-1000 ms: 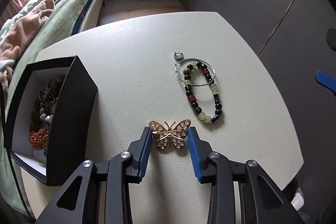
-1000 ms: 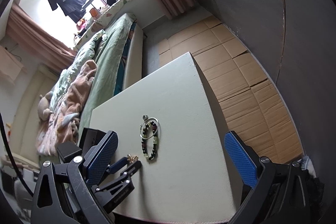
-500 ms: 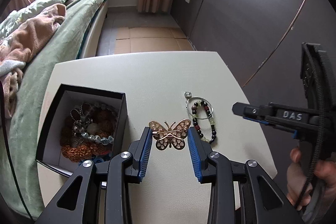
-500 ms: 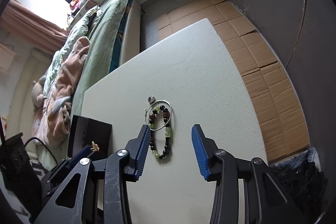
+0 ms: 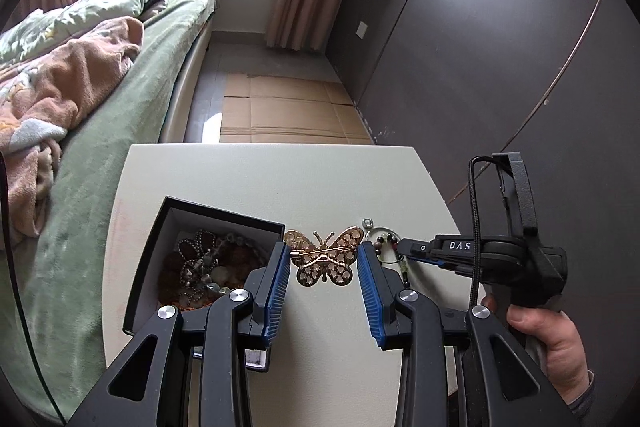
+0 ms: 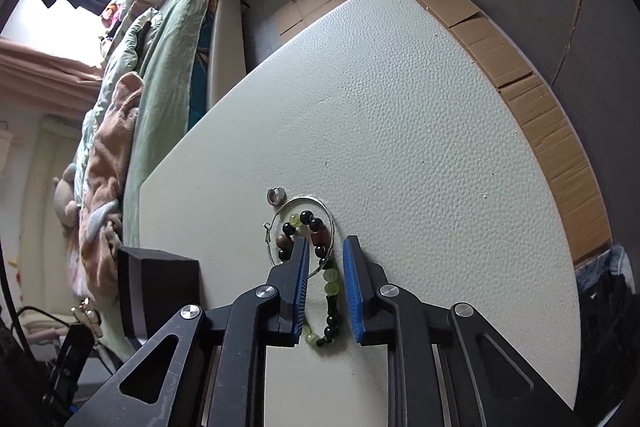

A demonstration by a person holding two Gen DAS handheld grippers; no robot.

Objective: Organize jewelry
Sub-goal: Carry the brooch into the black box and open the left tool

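My left gripper (image 5: 322, 251) is shut on a gold butterfly brooch (image 5: 324, 259) and holds it in the air beside the open black box (image 5: 224, 217), which has several necklaces (image 5: 200, 267) in it. On the white table (image 6: 400, 107) lies a beaded bracelet (image 6: 330, 285) of green, black and red beads, overlapping a thin silver hoop (image 6: 304, 200). My right gripper (image 6: 326, 249) is low over the bracelet and its jaws are closing. One strand lies between the blue pads (image 6: 352, 291) with a gap on each side. The right gripper (image 5: 404, 247) also shows in the left wrist view.
A small silver ear cuff (image 6: 274, 195) lies just beyond the hoop. The box (image 6: 160, 287) stands at the table's left side, near the bed (image 5: 100, 147). A hand (image 5: 560, 347) grips the right tool. Cardboard covers the floor (image 5: 280, 107) past the far edge.
The left gripper rose with the brooch, so the box's inside came into view. The right gripper came down over the bracelet and its jaws narrowed from wide open.
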